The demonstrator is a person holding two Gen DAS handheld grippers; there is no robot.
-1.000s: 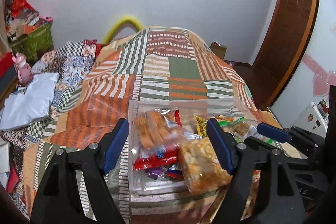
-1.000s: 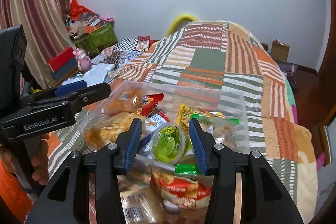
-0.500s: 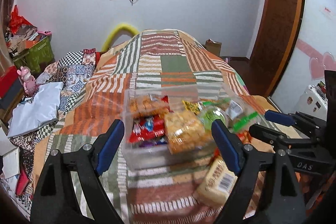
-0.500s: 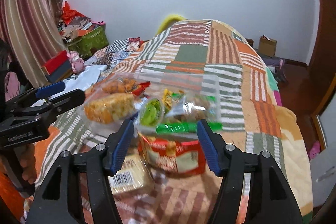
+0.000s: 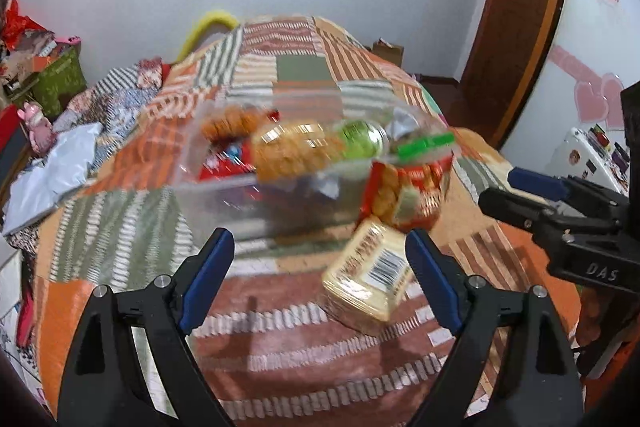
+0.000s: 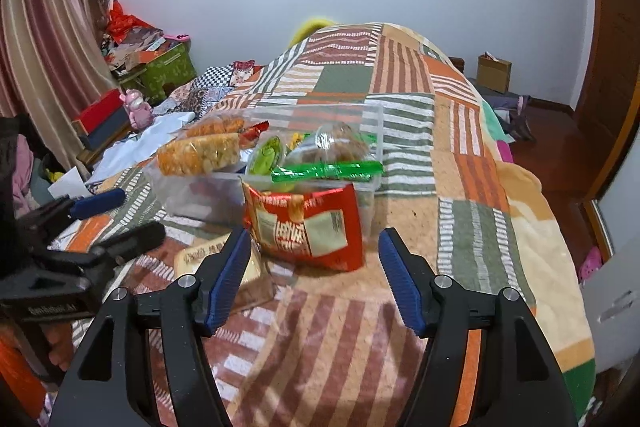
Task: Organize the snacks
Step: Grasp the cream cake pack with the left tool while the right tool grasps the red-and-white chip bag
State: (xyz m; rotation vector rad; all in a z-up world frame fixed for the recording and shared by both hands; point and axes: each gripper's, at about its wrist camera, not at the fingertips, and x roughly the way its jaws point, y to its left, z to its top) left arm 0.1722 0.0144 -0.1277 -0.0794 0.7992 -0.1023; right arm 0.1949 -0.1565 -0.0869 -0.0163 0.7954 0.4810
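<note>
A clear plastic bin (image 5: 224,195) (image 6: 372,115) stands on the patchwork bedspread, heaped with snacks: an orange cracker bag (image 5: 292,151) (image 6: 196,155), a green jelly cup (image 5: 360,143) (image 6: 266,155) and a green stick pack (image 6: 328,171). A red snack bag (image 5: 404,191) (image 6: 308,223) leans on the bin's near wall. Beside it lies a pale yellow packet (image 5: 368,279) (image 6: 200,255) with a barcode. My left gripper (image 5: 320,247) and right gripper (image 6: 314,247) hover short of these, their jaws opening and holding nothing. Each shows in the other's view, the right gripper (image 5: 552,195) and the left gripper (image 6: 100,219).
The bedspread (image 6: 472,187) drops off at the right toward a wooden door (image 5: 520,27) and floor. A white sheet (image 5: 52,171), a pink toy (image 6: 138,109), a green crate (image 6: 168,71) and red boxes crowd the left. A cardboard box (image 6: 494,73) sits by the far wall.
Both grippers drew back from the bin and their jaws widened. The right one let go of the green cup. The red bag and yellow packet came into view in front of the bin.
</note>
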